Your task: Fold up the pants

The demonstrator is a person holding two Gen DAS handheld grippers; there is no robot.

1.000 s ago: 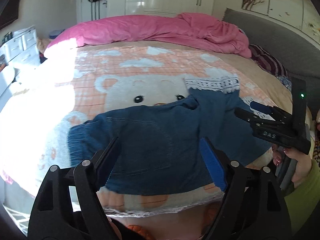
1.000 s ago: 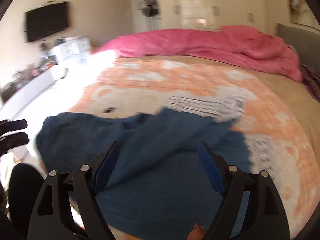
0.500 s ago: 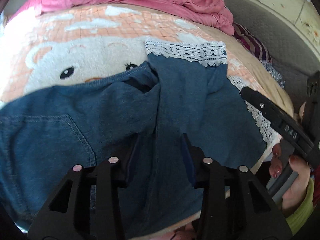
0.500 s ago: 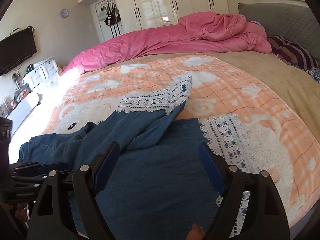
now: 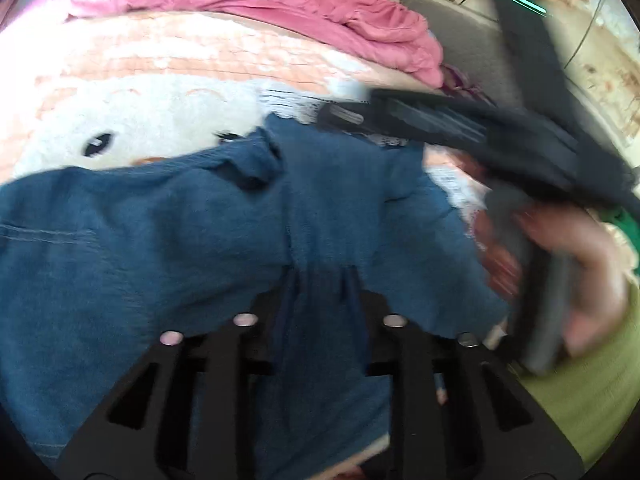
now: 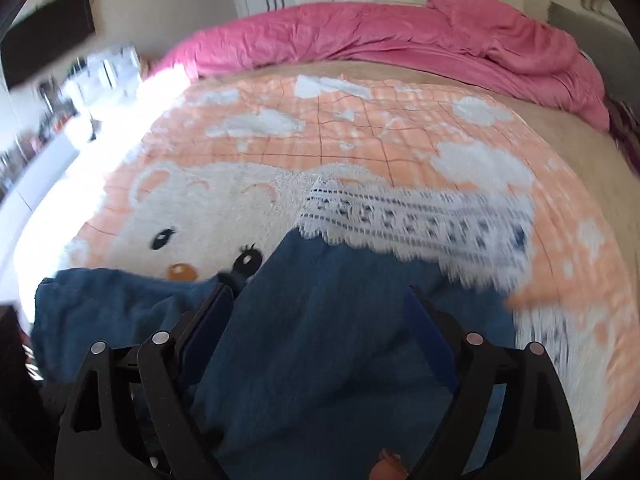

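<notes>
- While a bunched ridge of denim is pinched between its narrowed jaws, the left gripper (image 5: 320, 296) is seen at 6 o'clock of the left wrist view; the jaws are closing, and the cloth is gathered into pleats where the pads press on it.
- Blue denim pants (image 5: 160, 248) are spread on a bed, filling the lower half of that view from 9 o'clock across to 4 o'clock, with a stitched pocket seam visible at 9 o'clock.
- A white lace hem (image 6: 412, 220) of the pants is laid across the middle of the right wrist view, running toward 3 o'clock; it is blurred.
- A peach blanket (image 6: 360, 128) printed with a white bear face is seen under the pants, the bear's eyes showing near 9 o'clock of centre.
- A rumpled pink duvet (image 6: 400, 36) is heaped along the far side of the bed at 12 o'clock.
- The right gripper (image 6: 320, 340) is shown at 6 o'clock of its own view with its jaws spread wide and opening; denim lies below and between the blue pads, but nothing is clamped.
- In the left wrist view the right gripper is blurred at 2 o'clock, held by a hand (image 5: 568, 264) at 3 o'clock, with a green sleeve (image 5: 592, 392) at 4 o'clock.
</notes>
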